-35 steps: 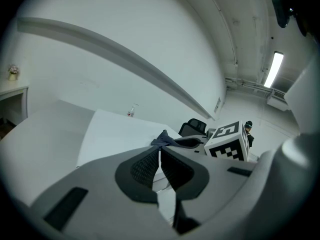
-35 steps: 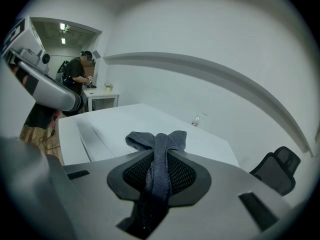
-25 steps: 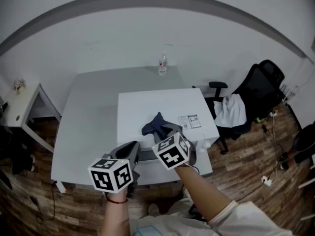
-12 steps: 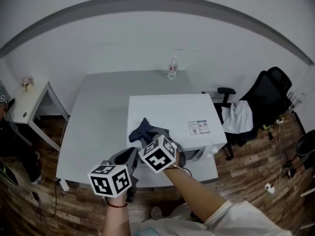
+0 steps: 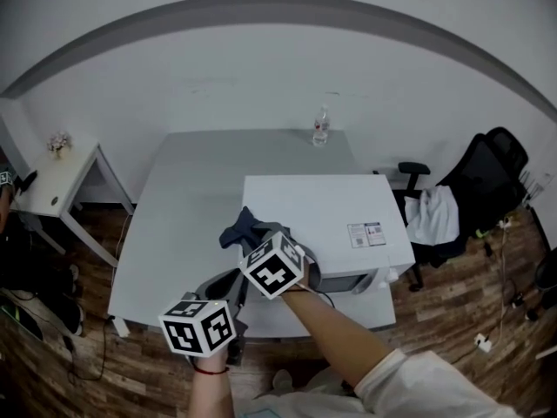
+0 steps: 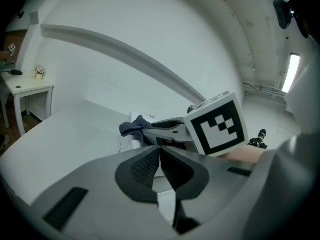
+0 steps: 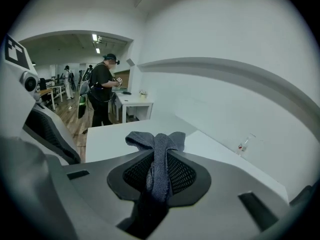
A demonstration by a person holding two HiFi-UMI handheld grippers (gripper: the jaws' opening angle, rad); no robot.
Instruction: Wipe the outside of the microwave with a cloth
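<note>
Two tongs logged: right tongs (image 7: 159, 158) gripped cloth (image 5: 241, 231), which I had slid to microwave (image 5: 339, 207) top's left edge; left tongs (image 6: 160, 157) closed, empty. Sides probably remained.

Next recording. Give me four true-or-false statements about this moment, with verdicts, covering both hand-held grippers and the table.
1. The right hand-held gripper is shut on the cloth. True.
2. The left hand-held gripper holds a second cloth. False: its jaws are together with nothing between them.
3. The bottle stands on the microwave. False: it stands on the table, at its far edge.
4. A chair stands right of the table. True.
</note>
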